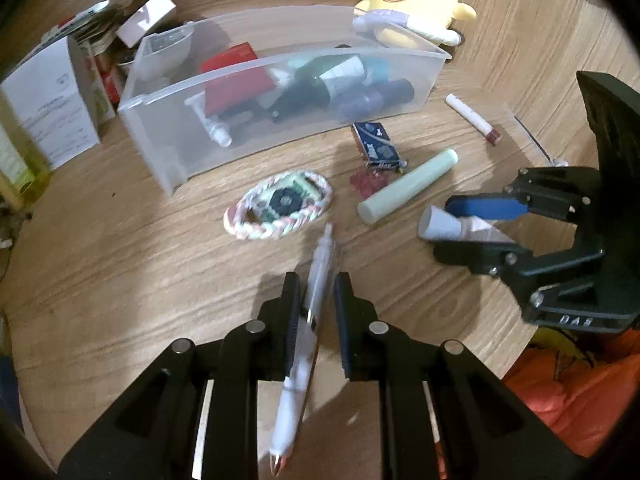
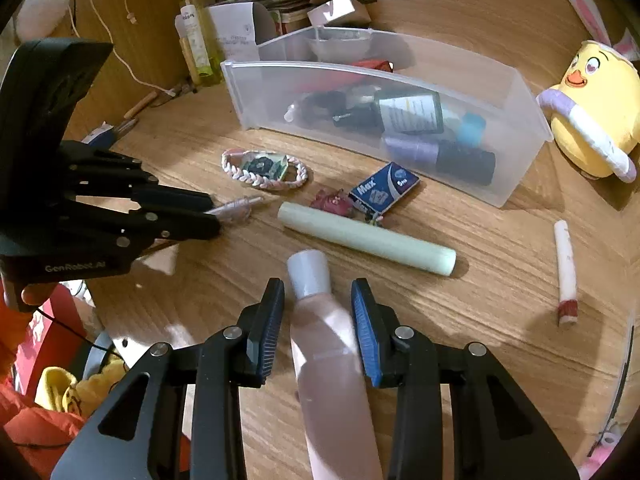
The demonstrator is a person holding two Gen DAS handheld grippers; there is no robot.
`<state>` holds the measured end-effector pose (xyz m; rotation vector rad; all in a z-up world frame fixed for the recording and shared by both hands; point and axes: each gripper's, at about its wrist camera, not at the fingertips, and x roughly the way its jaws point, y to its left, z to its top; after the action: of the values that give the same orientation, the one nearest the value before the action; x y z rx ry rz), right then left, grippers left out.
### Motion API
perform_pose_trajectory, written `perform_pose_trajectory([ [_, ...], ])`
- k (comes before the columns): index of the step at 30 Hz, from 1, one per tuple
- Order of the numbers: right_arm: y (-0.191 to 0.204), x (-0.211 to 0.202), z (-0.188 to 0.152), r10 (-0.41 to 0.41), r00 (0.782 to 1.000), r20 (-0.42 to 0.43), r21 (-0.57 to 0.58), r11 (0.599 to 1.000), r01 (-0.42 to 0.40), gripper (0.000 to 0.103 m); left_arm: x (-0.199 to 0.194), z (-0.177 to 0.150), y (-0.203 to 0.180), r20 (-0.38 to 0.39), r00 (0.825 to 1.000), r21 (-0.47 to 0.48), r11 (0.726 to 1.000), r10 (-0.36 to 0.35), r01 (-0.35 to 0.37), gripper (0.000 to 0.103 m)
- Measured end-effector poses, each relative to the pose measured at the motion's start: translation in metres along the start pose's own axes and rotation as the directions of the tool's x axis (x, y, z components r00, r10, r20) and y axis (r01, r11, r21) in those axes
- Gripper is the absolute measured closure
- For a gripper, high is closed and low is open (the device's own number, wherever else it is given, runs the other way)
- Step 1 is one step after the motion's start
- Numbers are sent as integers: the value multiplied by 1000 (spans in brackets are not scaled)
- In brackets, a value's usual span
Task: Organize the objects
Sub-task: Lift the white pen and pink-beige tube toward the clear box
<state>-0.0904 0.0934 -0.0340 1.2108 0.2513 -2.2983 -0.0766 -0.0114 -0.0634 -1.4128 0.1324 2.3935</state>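
Wooden worktop: my left jaws (image 1: 316, 300) clamp a pen (image 1: 308, 344), my right jaws (image 2: 318, 312) a bottle (image 2: 328, 360), both lengthwise along the fingers; the bin (image 1: 160, 152) lies upper centre, nearer my left.

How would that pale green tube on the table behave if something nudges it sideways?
The pale green tube looks round and smooth, lying flat on the wooden table, so it would probably roll. It seems to taper slightly, so it may curve as it rolls. It looks rigid, unlikely to flop.
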Motion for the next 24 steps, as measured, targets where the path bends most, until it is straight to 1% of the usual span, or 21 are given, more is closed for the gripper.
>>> perform_pose_trajectory([
  [2, 2, 2, 1, -11, 1000, 7, -6, 1000, 11, 71, 1, 3, -1, 4, 1000, 7, 1000, 0, 0, 87],
  [5, 3, 4, 2, -25, 999, 19, -5, 1000, 25, 81, 2, 2, -5, 22, 999, 14, 1000, 25, -25, 88],
  [8, -2, 4, 5, 2, 1000, 24, 37, 999, -3, 83, 0, 1, -6, 35, 999, -7, 1000, 31, -30, 90],
  [11, -7, -2, 6, -2, 999, 54, 70, 998, -2, 84, -12, 2, -5, 88, 996, -38, 999, 30, -27, 90],
  [14, -12, -11, 8, 0, 996, 89, 97, 995, -8, 84, -27, 5, -6, 135, 991, -50, 999, 24, -18, 90],
  [20, -24, -42, 14, -23, 982, 189, 144, 990, -4, 84, -58, 13, -13, 241, 970, -54, 998, 28, -16, 90],
  [24, -33, -66, 22, -46, 962, 269, 180, 984, -4, 84, -74, 20, -15, 316, 949, -75, 997, 16, 8, 90],
])
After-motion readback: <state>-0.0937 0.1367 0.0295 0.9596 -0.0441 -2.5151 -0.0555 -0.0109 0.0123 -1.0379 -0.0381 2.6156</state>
